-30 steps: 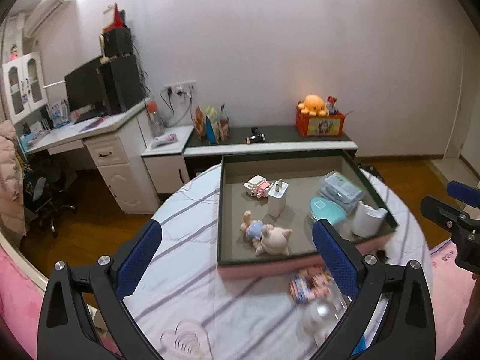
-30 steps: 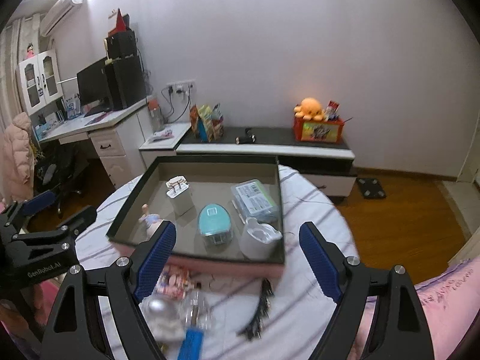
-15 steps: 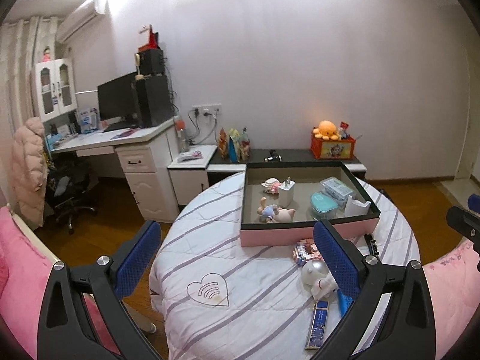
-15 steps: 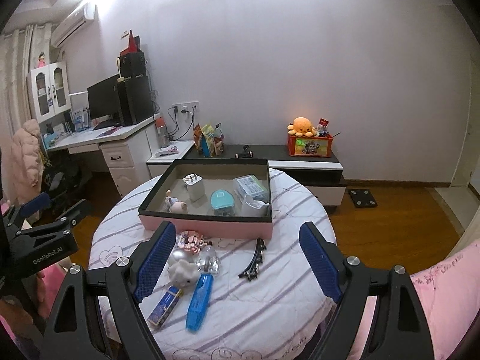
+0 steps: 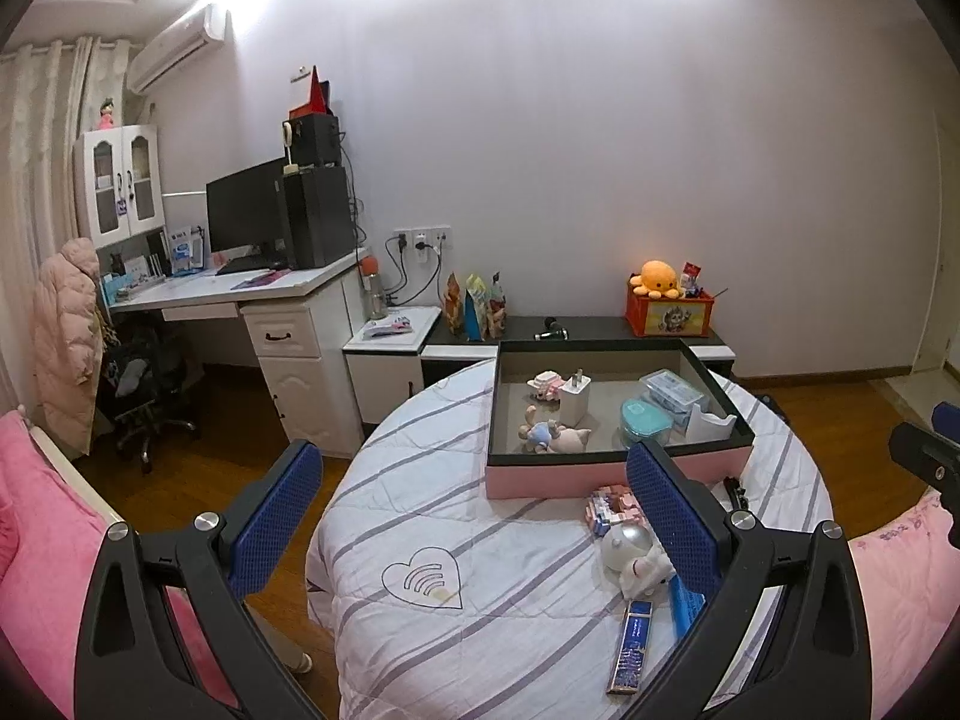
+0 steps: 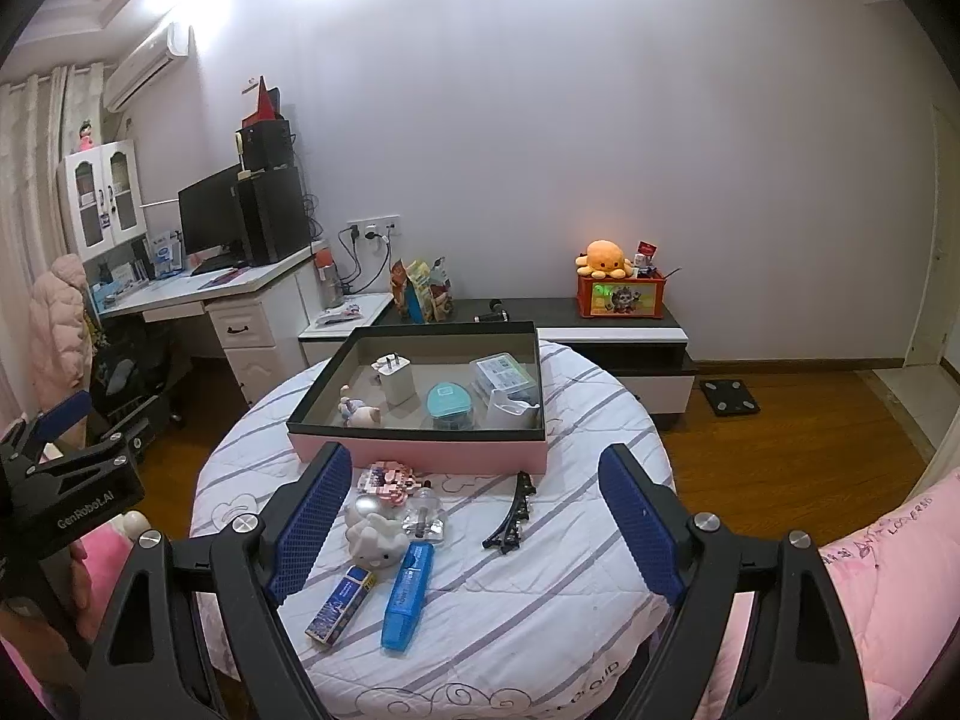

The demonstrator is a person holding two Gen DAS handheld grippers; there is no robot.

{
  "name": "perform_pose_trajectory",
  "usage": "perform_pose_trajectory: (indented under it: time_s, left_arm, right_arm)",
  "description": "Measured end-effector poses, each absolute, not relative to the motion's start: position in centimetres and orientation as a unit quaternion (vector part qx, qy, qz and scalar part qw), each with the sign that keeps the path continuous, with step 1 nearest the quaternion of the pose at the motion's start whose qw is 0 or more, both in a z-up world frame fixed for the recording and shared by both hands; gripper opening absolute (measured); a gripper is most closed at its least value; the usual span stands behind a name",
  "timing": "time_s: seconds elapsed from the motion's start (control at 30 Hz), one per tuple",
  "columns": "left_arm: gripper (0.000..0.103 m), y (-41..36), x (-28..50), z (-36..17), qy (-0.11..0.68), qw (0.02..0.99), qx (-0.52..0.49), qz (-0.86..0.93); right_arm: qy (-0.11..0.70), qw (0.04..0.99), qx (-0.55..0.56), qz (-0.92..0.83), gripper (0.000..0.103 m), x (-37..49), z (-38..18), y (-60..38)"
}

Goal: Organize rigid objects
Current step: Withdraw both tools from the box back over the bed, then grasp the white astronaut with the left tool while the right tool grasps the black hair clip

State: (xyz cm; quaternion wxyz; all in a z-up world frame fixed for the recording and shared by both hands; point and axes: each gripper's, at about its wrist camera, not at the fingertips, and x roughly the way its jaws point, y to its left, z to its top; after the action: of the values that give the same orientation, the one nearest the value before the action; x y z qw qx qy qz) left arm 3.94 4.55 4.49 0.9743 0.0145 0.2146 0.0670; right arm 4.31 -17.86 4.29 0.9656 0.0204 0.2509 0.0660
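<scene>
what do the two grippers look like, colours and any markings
Both the left gripper and the right gripper have matte black angular frames with silver round bolts at the joints. Their fingers carry flat blue pads with a fine grid texture. Seen from the right wrist view, the left gripper's black body bears white lettering reading GenRobot.AI. No cables or sleeves show.

1. One pink-sided box [image 6: 420, 450] stands on the bench [image 6: 540, 600].
2. Six things lie inside the box: one charger [image 6: 396, 381], one plush figure [image 6: 359, 414], one teal container [image 6: 450, 405], one clear case [image 6: 504, 373], one white holder [image 6: 510, 414], one small pink toy [image 5: 545, 385].
3. Six things lie in front of the box: one brick toy [image 6: 387, 480], one white figurine [image 6: 375, 534], one clear bottle [image 6: 425, 516], one blue marker [image 6: 409, 594], one small blue box [image 6: 341, 603], one black clip [image 6: 513, 513].
</scene>
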Motion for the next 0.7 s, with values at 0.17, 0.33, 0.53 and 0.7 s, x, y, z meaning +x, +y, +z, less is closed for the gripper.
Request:
perform_pose_trajectory:
  time_s: [0.17, 0.33, 0.53, 0.7]
  left_arm:
    - [0.103, 4.3, 4.3, 4.4, 0.215, 0.974, 0.019, 0.066]
    - [0.103, 4.0, 5.3, 3.9, 0.23, 0.971, 0.023, 0.06]
    - [0.103, 3.0, 8.0, 1.7, 0.285, 0.958, 0.019, 0.029]
    - [0.103, 1.1, 11.2, -1.9, 0.36, 0.933, 0.017, -0.007]
  right_arm:
    - [0.251, 0.966, 0.022, 0.06, 0.086, 4.2, 4.3, -18.1]
    - [0.258, 0.964, 0.023, 0.053, 0.086, 5.1, 4.1, -18.4]
    - [0.288, 0.956, 0.02, 0.045, 0.086, 7.6, 2.9, -18.6]
    - [0.34, 0.94, 0.012, 0.022, 0.086, 11.0, 0.0, -19.1]
